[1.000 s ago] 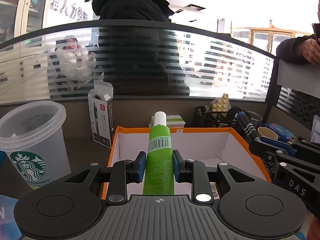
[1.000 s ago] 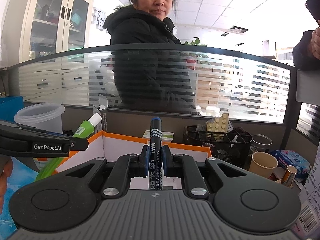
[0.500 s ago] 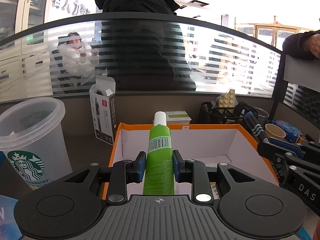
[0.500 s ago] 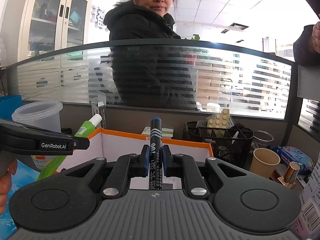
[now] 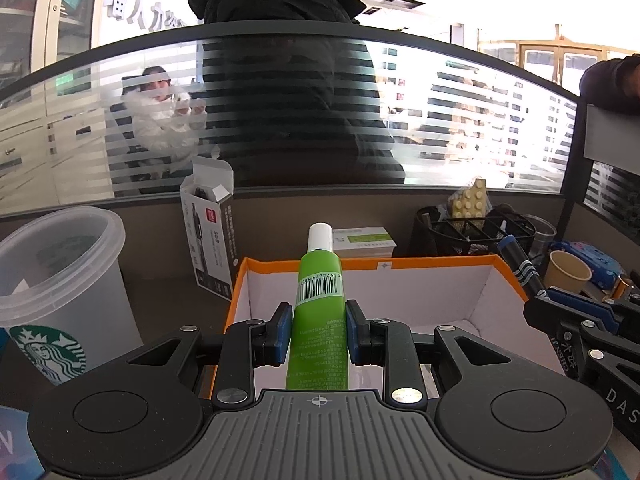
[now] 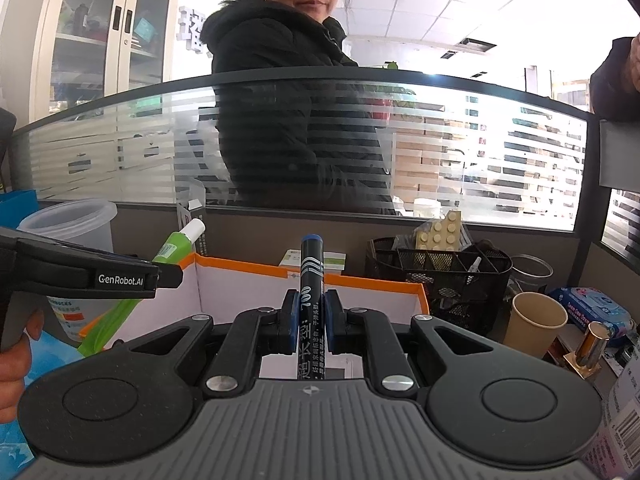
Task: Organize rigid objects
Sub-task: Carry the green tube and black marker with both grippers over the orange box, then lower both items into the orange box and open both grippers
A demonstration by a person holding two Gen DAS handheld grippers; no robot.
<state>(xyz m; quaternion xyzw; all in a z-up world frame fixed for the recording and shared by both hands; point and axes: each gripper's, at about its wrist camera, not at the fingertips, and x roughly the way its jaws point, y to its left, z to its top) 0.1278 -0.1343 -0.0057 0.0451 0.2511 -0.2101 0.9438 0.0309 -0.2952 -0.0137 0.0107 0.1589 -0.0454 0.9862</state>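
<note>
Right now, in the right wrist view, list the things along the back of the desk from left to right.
Clear plastic cup → green tube with white cap → black mesh organizer → brown paper cup → gold cylinder.

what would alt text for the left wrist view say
The left hand-held gripper is shut on a green tube with a white cap, held over an orange-rimmed white box. A clear Starbucks cup stands left; the right hand-held gripper, holding a dark marker, enters from the right.
</note>
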